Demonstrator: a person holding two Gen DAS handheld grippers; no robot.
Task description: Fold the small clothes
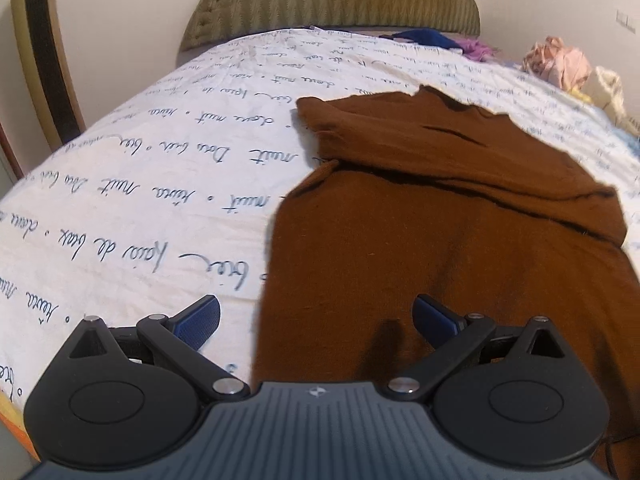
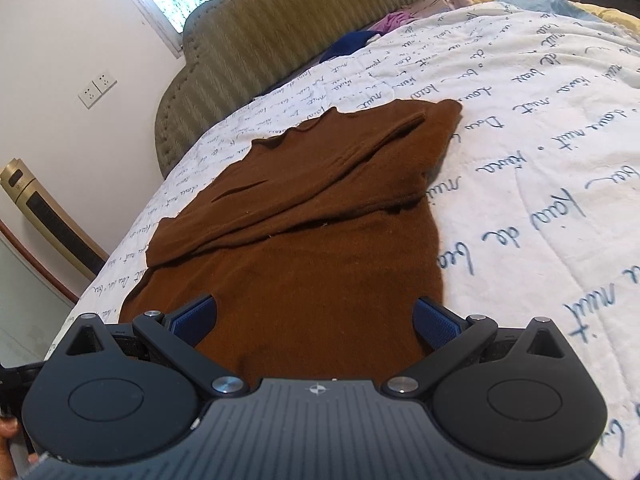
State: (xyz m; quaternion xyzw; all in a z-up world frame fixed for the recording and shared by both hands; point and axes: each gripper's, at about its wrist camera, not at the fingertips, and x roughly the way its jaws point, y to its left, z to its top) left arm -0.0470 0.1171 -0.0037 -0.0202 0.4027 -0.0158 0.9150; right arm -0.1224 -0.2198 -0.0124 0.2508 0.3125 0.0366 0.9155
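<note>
**Brown top lies part-folded on the bed, both grippers spread wide**

A brown knit garment (image 1: 460,248) lies on the white quilt (image 1: 140,184), the one printed all over with blue handwriting. In the left wrist view it fills the lower right and centre of the frame; in the right wrist view it (image 2: 304,240) runs from the bottom centre up toward the middle. Its far part is folded across the body, with a sleeve laid over the top in a band.

The left gripper (image 1: 316,322) sits at the bottom of its frame with the 2 blue-padded fingers (image 1: 200,320) splayed apart, grasping nothing; one finger is over bare quilt, the other over brown cloth. The right gripper (image 2: 316,320) is likewise released, both pads above the near hem of the garment.

An olive ribbed headboard (image 2: 256,52) stands at the top centre. A heap of pink and cream clothes (image 1: 560,62) sits at the upper right, with blue and purple fabric (image 1: 424,36) beside the headboard. A gold tower unit (image 2: 44,216) stands at the left edge, and a wall socket (image 2: 97,88) shows at the upper left.
</note>
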